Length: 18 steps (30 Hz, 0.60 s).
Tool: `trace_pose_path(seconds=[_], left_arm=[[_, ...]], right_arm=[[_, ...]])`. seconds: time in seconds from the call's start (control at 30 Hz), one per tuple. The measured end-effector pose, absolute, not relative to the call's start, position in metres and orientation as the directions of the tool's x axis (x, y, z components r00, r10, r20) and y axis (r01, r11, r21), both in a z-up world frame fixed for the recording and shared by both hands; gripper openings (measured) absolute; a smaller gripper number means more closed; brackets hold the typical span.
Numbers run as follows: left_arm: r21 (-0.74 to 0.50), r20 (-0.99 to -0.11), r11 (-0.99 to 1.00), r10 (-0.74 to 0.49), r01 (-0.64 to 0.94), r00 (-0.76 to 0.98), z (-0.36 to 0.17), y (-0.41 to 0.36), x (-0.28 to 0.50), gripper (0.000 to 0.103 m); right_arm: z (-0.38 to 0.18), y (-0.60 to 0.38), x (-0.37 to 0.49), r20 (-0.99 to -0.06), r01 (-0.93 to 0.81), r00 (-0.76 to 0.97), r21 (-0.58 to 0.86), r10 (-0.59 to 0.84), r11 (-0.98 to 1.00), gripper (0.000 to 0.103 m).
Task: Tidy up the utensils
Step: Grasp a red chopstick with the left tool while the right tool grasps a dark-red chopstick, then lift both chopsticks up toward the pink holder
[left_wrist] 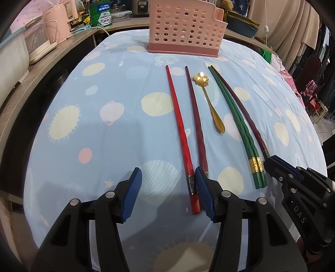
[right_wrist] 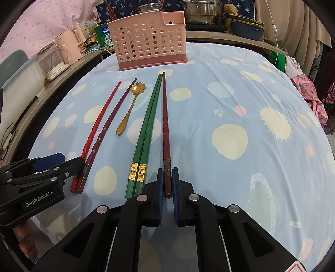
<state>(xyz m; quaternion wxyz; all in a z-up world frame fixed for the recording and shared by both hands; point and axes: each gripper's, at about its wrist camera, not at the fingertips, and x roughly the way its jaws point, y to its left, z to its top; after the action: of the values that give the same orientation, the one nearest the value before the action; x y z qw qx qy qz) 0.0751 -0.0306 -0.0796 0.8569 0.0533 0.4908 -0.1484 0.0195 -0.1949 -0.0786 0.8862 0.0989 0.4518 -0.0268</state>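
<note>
Utensils lie in a row on the blue patterned cloth (left_wrist: 104,134). My left gripper (left_wrist: 167,184) is open. The butt of a red chopstick (left_wrist: 180,129) lies between its jaws, close to the right pad, and a maroon chopstick (left_wrist: 196,117) runs just beside that finger. Farther right are a gold flower-headed spoon (left_wrist: 211,100) and a green chopstick pair (left_wrist: 234,123). My right gripper (right_wrist: 168,173) is shut on the butt of a dark red chopstick (right_wrist: 165,125), which rests on the cloth beside the green chopstick pair (right_wrist: 146,129). A pink perforated holder (right_wrist: 150,41) stands upright at the far edge.
A counter on the left carries a pink kettle (right_wrist: 69,46), white containers and cans. Steel pots (right_wrist: 203,10) and a blue dish sit behind the holder. Curtains and clothes hang at the right. The left gripper (right_wrist: 67,160) shows at the left of the right wrist view.
</note>
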Motion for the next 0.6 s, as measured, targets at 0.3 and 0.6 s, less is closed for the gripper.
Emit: trace_pose_path(seconds=[0.3,0.6], left_arm=[[-0.035,-0.854,0.947,-0.194,0.318,0.483,-0.081,-0.026,0.064,0.037],[-0.063,-0.847,0.942,-0.225,0.329,0.482,-0.075,-0.023,0.059,0.007]], right_arm=[[-0.079,-0.195,0.019,-0.806,0.136,0.59,0.149,0.04,0.979,0.008],[-0.074,-0.196,0.015,-0.8,0.145,0.598,0.162,0.043,0.976,0.007]])
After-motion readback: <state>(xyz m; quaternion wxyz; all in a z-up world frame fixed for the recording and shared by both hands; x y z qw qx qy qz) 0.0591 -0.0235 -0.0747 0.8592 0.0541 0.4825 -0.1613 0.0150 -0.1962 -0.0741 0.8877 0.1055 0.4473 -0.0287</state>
